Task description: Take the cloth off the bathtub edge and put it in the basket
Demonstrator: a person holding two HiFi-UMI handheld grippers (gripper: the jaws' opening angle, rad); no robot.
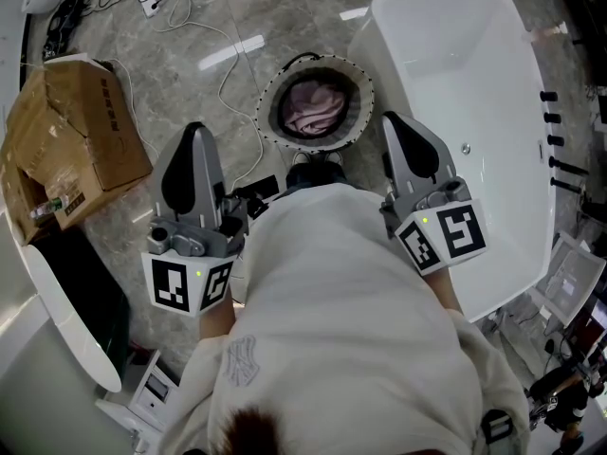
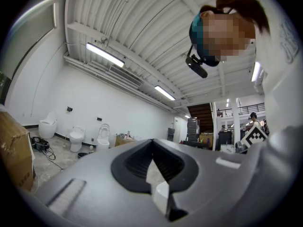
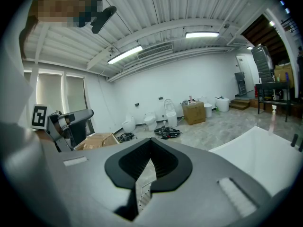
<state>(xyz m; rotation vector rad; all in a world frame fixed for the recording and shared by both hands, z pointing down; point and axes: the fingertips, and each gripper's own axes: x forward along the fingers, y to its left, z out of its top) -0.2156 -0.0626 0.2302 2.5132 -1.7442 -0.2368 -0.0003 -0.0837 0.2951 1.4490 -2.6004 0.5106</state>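
- Your left hand-held gripper [image 1: 195, 133]: jaws shut tip to tip with nothing between them, as its own view [image 2: 151, 142] shows. It sits at 9 o'clock of your torso, tips pointing to 12.
- Your right hand-held gripper [image 1: 395, 123]: jaws shut, empty, and its own view [image 3: 151, 141] shows the same. It sits at 3 o'clock of your torso, tips to 12. In the head view it overlaps the near rim of the bathtub [image 1: 446, 64]; can't tell if it touches.
- The cloth [image 1: 316, 108] is pink, bunched up and lying inside the basket [image 1: 364, 102].
- The basket is round and stands on the floor [image 1: 285, 17] at 12 o'clock, between the two gripper tips and a little beyond them. It is just beside the bathtub's left rim.
- The bathtub is white and runs from 1 to 4 o'clock.
- An open cardboard box [image 1: 71, 126] is on the floor at 10 o'clock, well apart from the basket.
- A white cable [image 1: 226, 74] trails across the floor from 11 o'clock toward the basket's left side.
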